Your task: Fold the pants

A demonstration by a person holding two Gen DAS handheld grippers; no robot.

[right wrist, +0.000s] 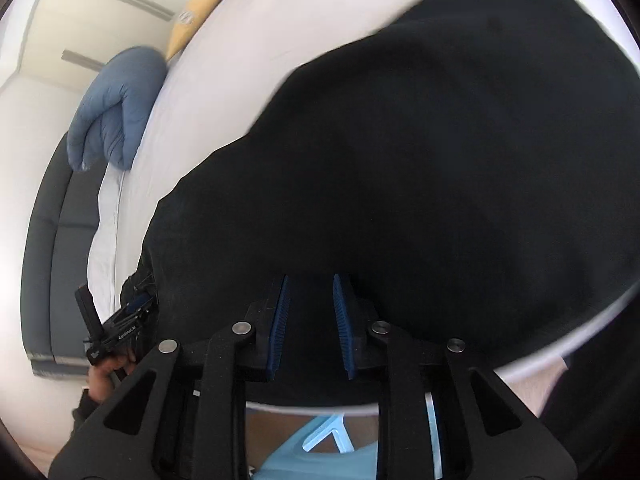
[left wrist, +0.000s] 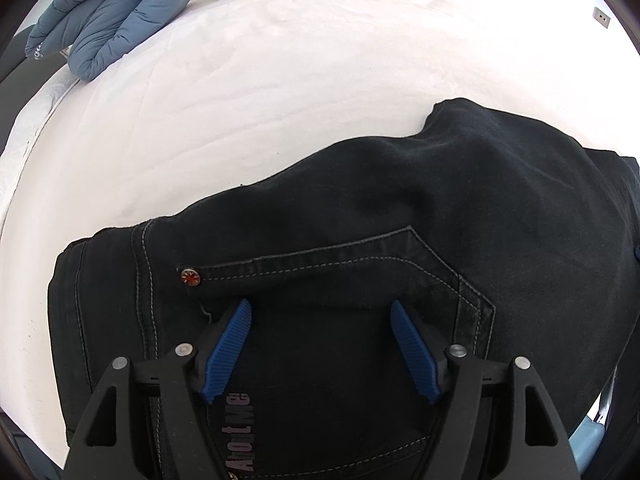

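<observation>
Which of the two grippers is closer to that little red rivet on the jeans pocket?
Left. The left gripper hovers open just below the red rivet. The right gripper sits over plain black jeans; no rivet shows there.

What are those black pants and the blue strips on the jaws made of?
The black pants look like denim: matte woven cloth with pale contrast stitching around a pocket and a metal rivet.

The blue pads on the left gripper look like ribbed rubber or soft plastic, judging by the fine ridges; which one is unclear.

The bed sheet looks like soft matte fabric, faintly creased.
</observation>
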